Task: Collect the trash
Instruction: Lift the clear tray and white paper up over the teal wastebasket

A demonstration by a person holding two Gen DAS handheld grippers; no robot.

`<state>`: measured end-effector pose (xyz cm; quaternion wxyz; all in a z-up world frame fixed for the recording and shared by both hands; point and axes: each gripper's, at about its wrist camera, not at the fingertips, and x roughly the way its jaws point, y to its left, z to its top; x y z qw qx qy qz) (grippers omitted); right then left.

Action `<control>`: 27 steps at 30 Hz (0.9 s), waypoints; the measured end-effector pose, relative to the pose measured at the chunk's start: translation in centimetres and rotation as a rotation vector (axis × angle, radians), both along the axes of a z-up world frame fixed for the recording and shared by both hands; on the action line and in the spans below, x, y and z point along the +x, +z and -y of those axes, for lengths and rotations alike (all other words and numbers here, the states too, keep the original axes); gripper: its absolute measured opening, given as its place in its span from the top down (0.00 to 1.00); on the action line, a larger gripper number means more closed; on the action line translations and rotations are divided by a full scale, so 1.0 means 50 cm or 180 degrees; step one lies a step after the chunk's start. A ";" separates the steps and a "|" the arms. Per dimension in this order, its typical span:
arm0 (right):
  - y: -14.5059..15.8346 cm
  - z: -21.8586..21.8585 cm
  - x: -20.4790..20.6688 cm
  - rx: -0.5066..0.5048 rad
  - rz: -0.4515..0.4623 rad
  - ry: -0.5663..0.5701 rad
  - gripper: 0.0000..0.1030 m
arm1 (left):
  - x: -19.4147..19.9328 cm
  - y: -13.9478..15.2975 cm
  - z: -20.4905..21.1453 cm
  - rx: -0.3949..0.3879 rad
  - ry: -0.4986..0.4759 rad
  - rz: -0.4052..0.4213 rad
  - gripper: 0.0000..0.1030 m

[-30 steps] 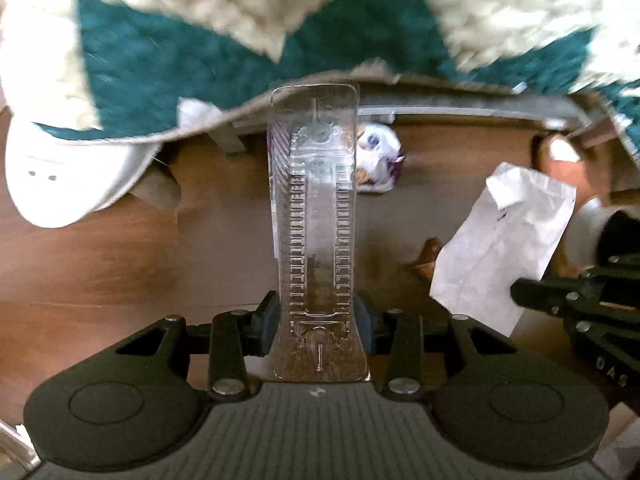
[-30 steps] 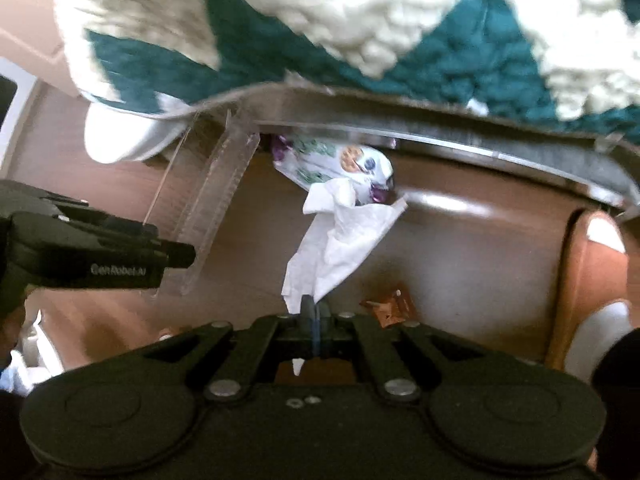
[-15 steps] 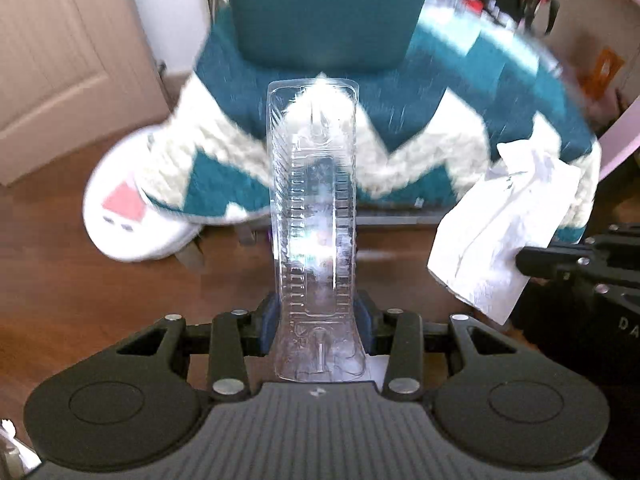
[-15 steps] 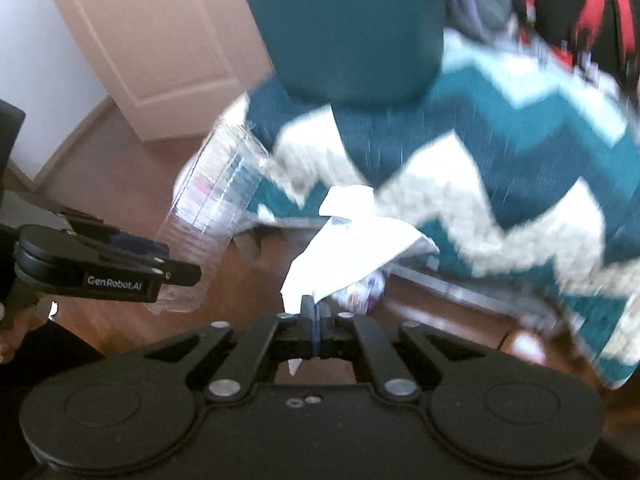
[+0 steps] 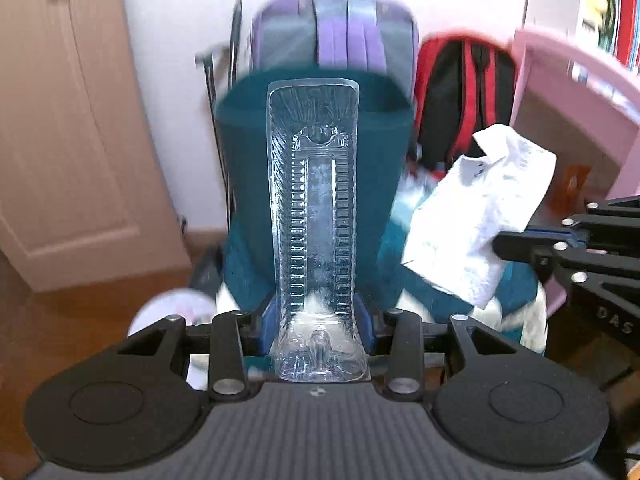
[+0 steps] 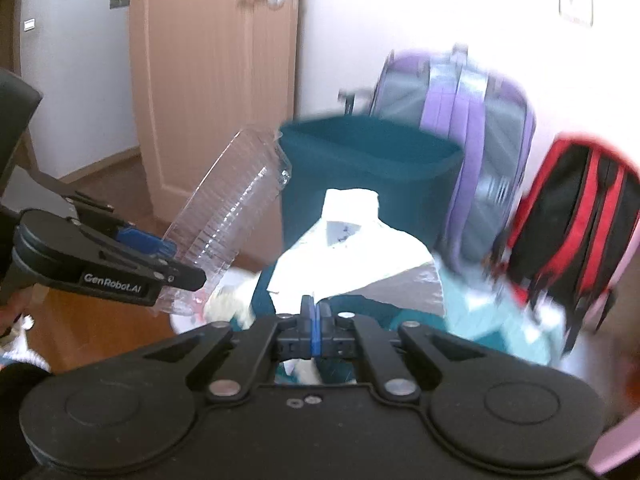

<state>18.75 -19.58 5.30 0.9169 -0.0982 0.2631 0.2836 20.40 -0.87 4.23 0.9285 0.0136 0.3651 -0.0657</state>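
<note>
Trash is riding in both hand-held grippers above a wooden floor [image 6: 100, 340]. Clear, ribbed plastic packaging [image 5: 314, 216], long and rigid with a rounded top edge, is sticking out from the left hand-held gripper [image 5: 316, 320], whose blue pads are clamping its narrow base. In the right wrist view the same tray [image 6: 232, 208] is tilting up from that gripper [image 6: 176, 268]. Crumpled white paper [image 6: 352, 256], soft and creased, is being pinched at its lower edge by the right hand-held gripper [image 6: 316, 320], its fingers pressed together on it. Behind both pieces a dark teal bin [image 6: 368, 168], smooth-walled with an open rim, is standing; its contents cannot be made out. Beyond it a purple backpack [image 6: 480, 128] and a red-and-black backpack [image 6: 568, 208] are leaning near a white wall, beside a tan panelled door [image 6: 212, 80].
</note>
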 end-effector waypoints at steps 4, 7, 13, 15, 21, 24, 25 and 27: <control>0.084 -0.002 0.038 -0.0005 0.0274 -0.0004 0.99 | 0.038 0.092 0.009 0.0015 0.0022 0.0271 0.62; 0.137 -0.009 0.069 -0.0003 0.0430 -0.0029 0.99 | 0.074 0.138 0.011 0.0035 0.0048 0.0385 0.62; 0.189 -0.031 0.144 -0.0074 0.0611 -0.0074 0.99 | 0.153 0.218 0.017 0.0148 0.0099 0.0555 0.62; 0.203 -0.039 0.165 -0.0072 0.0648 -0.0096 0.99 | 0.187 0.229 0.023 0.0215 0.0093 0.0593 0.62; 0.198 -0.062 0.234 -0.0115 0.0622 -0.0144 0.99 | 0.270 0.214 0.029 0.0327 0.0087 0.0536 0.62; 0.181 -0.074 0.276 -0.0164 0.0563 -0.0149 0.99 | 0.318 0.185 0.030 0.0367 0.0074 0.0414 0.62; 0.174 -0.076 0.290 -0.0170 0.0529 -0.0146 0.99 | 0.333 0.174 0.031 0.0387 0.0061 0.0367 0.62; 0.161 -0.081 0.315 -0.0187 0.0465 -0.0149 0.99 | 0.364 0.153 0.034 0.0419 0.0040 0.0283 0.62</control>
